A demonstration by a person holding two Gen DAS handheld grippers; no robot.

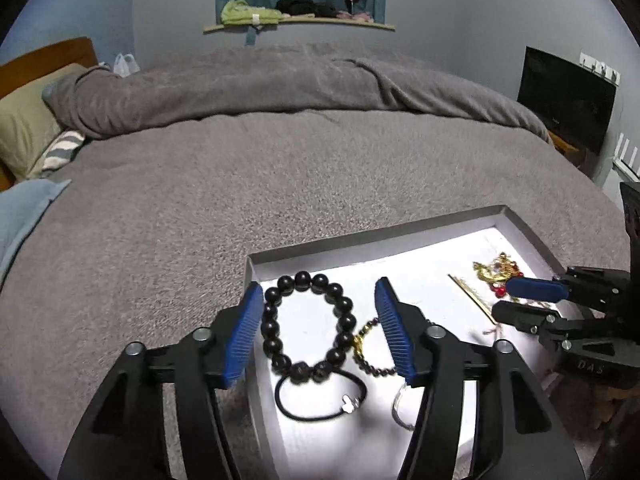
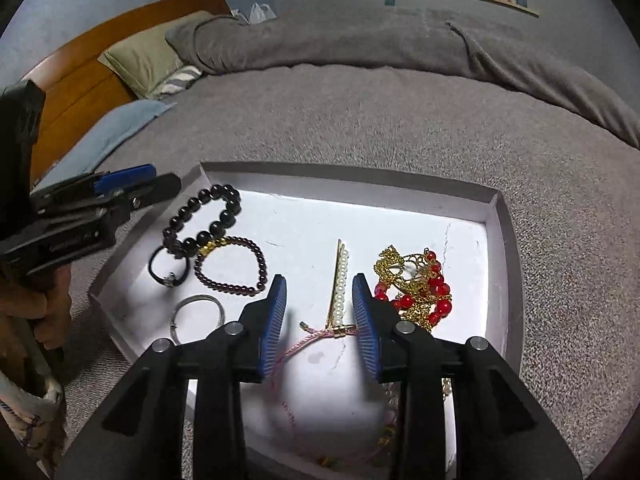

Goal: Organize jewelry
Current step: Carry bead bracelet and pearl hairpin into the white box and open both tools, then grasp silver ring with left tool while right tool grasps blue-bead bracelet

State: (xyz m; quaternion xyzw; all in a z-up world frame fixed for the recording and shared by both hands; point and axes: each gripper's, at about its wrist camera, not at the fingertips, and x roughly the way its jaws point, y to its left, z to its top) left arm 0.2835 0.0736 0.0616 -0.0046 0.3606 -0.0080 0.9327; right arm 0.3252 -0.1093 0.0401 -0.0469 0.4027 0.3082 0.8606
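Note:
A shallow white tray (image 2: 496, 216) lies on the grey bed and holds the jewelry. My left gripper (image 1: 318, 292) is open above the tray's left end, its jaws either side of a black bead bracelet (image 1: 344, 304), which also shows in the right wrist view (image 2: 218, 220). A black hair tie (image 1: 320, 400), a dark red bead bracelet (image 2: 236, 268) and a silver ring bangle (image 2: 198, 312) lie near it. My right gripper (image 2: 320, 284) is open over a pearl hair clip (image 2: 340, 284) and a pink cord (image 2: 312, 340). A gold and red bead tangle (image 2: 416, 284) lies to its right.
The grey blanket (image 1: 280, 184) covers the bed all around the tray. Pillows (image 2: 148, 56) and a wooden headboard (image 2: 80, 72) are at the far left. A black screen (image 1: 568, 100) stands at the far right, a shelf (image 1: 300, 24) on the back wall.

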